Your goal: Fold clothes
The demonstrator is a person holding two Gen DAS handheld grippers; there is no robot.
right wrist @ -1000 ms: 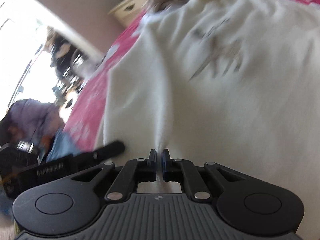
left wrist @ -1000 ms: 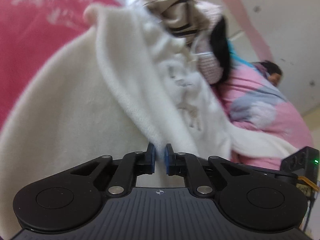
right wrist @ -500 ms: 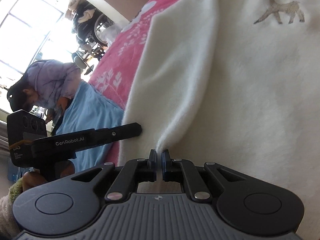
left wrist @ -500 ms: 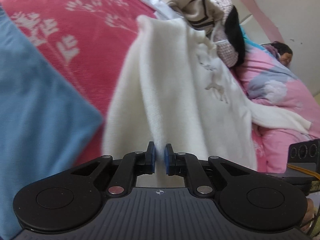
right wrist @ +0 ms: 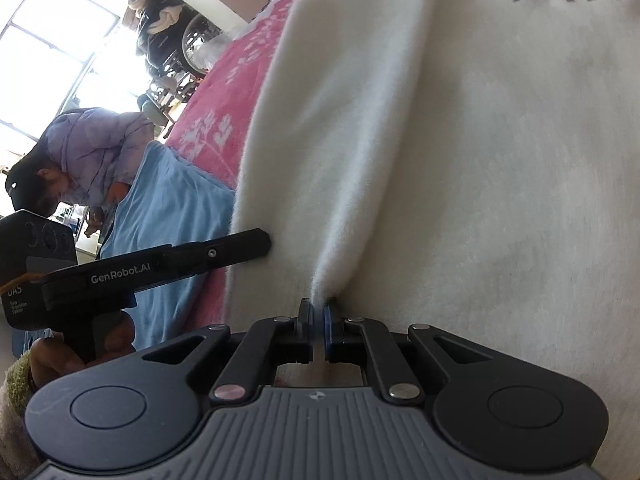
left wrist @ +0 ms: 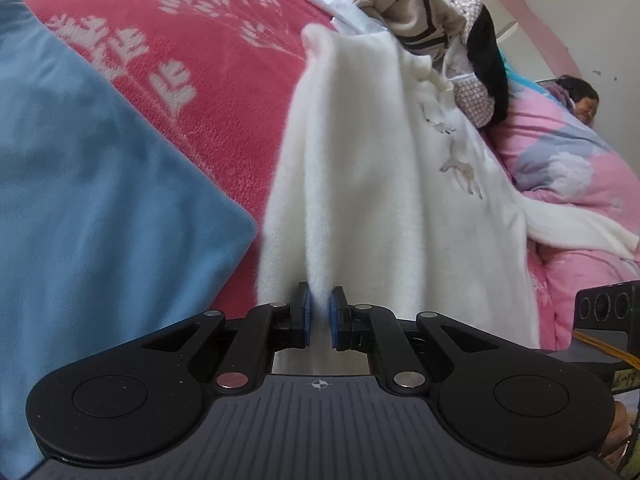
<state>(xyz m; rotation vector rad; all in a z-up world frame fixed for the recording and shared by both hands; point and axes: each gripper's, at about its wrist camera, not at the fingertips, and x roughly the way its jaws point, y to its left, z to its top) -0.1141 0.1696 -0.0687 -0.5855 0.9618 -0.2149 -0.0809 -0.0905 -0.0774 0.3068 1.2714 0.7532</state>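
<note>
Nearest the left camera, the left gripper (left wrist: 319, 312) has its blue pads pressed narrow on a pinched ridge at the near edge of the fluffy white fleece garment with a small embroidered animal (left wrist: 380, 168). Beside it, the right gripper (right wrist: 318, 316) is clamped almost fully closed on another pleat of the same hem. From both grips the garment runs lengthwise straight away, draped over the pink floral plush bedspread (left wrist: 192, 60), with the flat blue cloth (left wrist: 80, 200) to its left. Its far end reaches the heap of mixed clothes (left wrist: 420, 24). I judge any fold must carry this near hem toward that far end.
</note>
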